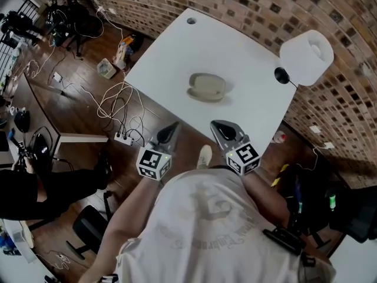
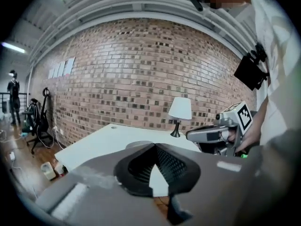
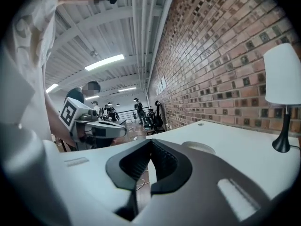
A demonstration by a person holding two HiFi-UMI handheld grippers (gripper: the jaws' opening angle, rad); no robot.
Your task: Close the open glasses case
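A grey-beige glasses case [image 1: 207, 87] lies in the middle of the white table [image 1: 177, 58], its lid partly raised. Both grippers hover at the table's near edge, short of the case. My left gripper [image 1: 172, 127] is shut with nothing in it, and my right gripper [image 1: 219, 125] is likewise shut and empty. In the left gripper view the closed jaws [image 2: 155, 146] hide most of the case [image 2: 137, 145], and the right gripper [image 2: 211, 134] shows beside them. From the right gripper view, the case [image 3: 199, 148] peeks just past the closed tips [image 3: 150, 141].
A white-shaded lamp [image 1: 306, 56] on a black base stands at the table's far right corner by the brick wall [image 1: 247, 5]. Cables and a power strip [image 1: 123, 137] lie on the wooden floor left of the table. A seated person [image 1: 35, 187] is at the left.
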